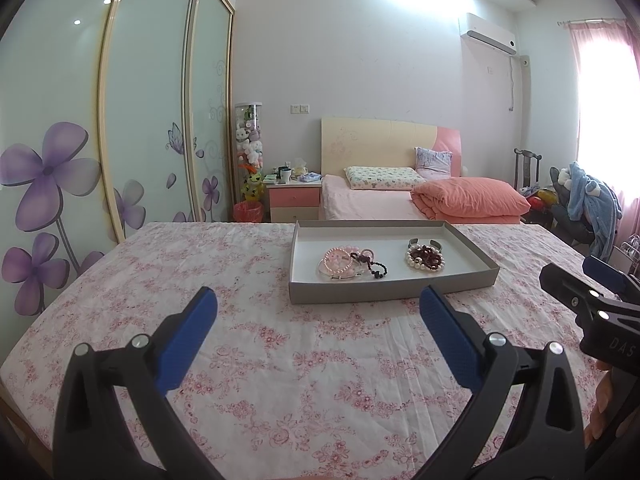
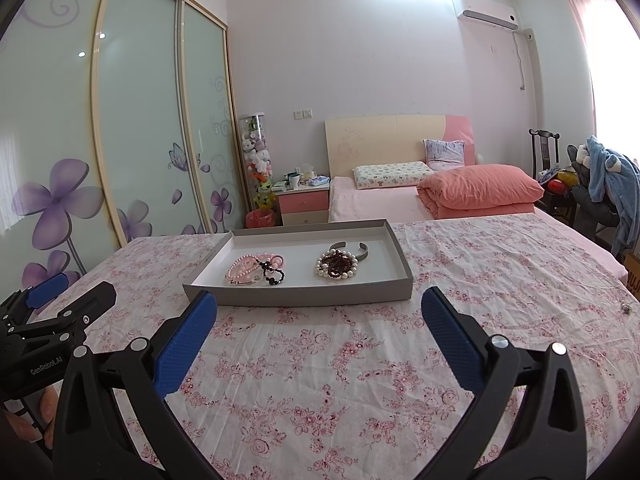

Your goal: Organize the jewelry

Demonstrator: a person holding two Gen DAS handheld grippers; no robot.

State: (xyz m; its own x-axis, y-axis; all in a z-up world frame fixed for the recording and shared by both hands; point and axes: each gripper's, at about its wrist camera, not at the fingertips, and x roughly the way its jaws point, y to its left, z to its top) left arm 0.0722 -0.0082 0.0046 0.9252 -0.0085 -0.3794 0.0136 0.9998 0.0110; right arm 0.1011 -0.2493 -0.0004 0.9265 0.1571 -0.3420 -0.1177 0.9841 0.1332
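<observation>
A shallow grey tray [image 1: 384, 291] [image 2: 296, 295] sits on the floral tablecloth ahead of both grippers. Its left side holds pink bead bracelets [image 1: 338, 261] [image 2: 244, 269] and a black bead string [image 1: 374, 266] [image 2: 273, 271]. Its right side holds a pearl bracelet with dark red beads [image 1: 425, 259] [image 2: 337, 265] and a silver cuff [image 1: 424, 243] [image 2: 352, 249]. My left gripper [image 1: 318, 300] is open and empty, short of the tray's near wall. My right gripper [image 2: 319, 305] is open and empty, at the tray's near wall. Each gripper shows at the edge of the other's view.
The floral tablecloth [image 1: 280, 360] covers the whole surface. A small metal piece [image 2: 626, 309] lies near its right edge. Behind are a bed [image 1: 400, 200], a nightstand [image 1: 294, 196], sliding wardrobe doors [image 1: 140, 120] and a chair with clothes [image 1: 588, 200].
</observation>
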